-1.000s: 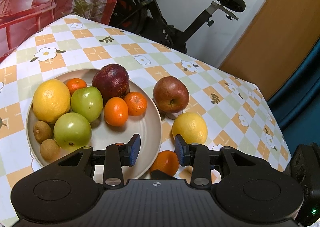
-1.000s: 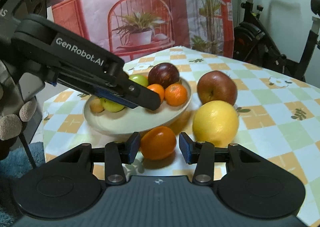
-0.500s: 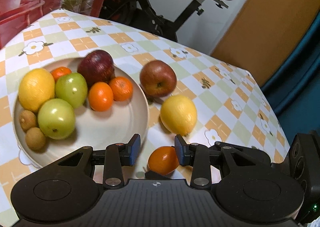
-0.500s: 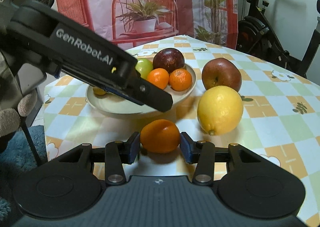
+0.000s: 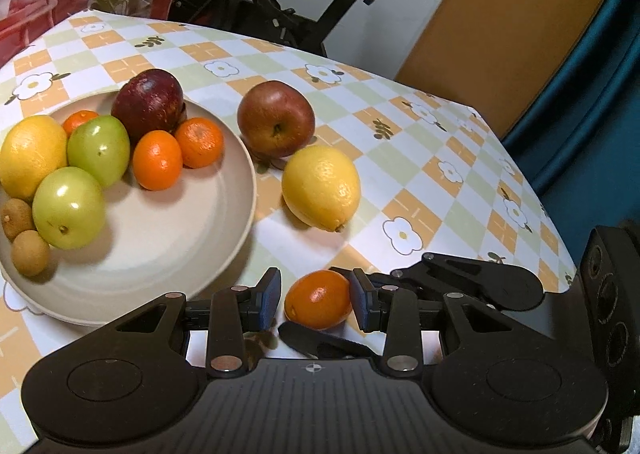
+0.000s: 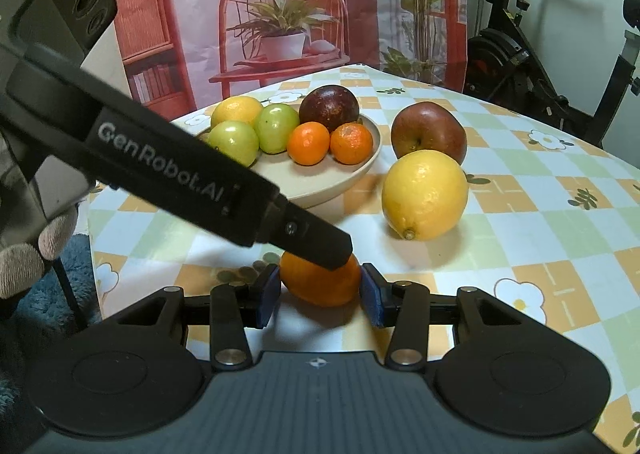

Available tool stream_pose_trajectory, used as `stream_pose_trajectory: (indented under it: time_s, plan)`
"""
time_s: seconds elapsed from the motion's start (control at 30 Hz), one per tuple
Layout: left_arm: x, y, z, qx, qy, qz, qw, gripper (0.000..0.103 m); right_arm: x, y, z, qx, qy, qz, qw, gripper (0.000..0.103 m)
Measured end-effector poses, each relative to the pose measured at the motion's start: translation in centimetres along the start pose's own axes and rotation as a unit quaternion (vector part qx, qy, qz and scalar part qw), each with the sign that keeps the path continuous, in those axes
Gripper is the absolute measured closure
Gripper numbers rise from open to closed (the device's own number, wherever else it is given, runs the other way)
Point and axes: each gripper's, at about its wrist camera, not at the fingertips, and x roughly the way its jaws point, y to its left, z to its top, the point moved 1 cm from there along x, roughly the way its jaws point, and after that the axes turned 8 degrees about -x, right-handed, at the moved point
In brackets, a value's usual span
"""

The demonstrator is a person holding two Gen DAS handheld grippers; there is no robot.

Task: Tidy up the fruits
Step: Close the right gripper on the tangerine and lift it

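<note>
A loose tangerine (image 5: 318, 300) (image 6: 320, 286) lies on the checked tablecloth in front of the beige plate (image 5: 224, 254) (image 6: 352, 177). My right gripper (image 6: 320, 290) is open, its blue pads flanking the tangerine's sides closely; I cannot tell if they touch. My left gripper (image 5: 314, 294) hangs open just above the same fruit, and one of its fingers (image 6: 312, 242) crosses over its top. The plate holds a dark red apple (image 5: 148, 105), two green fruits, tangerines, a yellow citrus and two small brown fruits. A lemon (image 5: 320, 187) and a red apple (image 5: 276, 123) rest on the cloth beside the plate.
The table edge (image 5: 552, 221) curves close on the right, with a blue curtain beyond. An exercise bike (image 6: 520, 65) stands behind the table. A gloved hand (image 6: 24, 254) holds the left gripper at the right wrist view's left edge.
My left gripper has swung from over the plate across to the loose tangerine and sunk toward it. The right gripper has slid forward, so the tangerine now sits between its pads.
</note>
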Motion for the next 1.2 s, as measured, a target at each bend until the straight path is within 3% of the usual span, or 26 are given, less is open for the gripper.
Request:
stream_pose_trajectory:
  time_s: [1.2]
  plan:
    - [0.0,-0.3,-1.4,0.020,-0.009,0.005,0.9997,0.063,-0.1,-0.2,-0.1,0.015,-0.009,0.009,1.000,0.057]
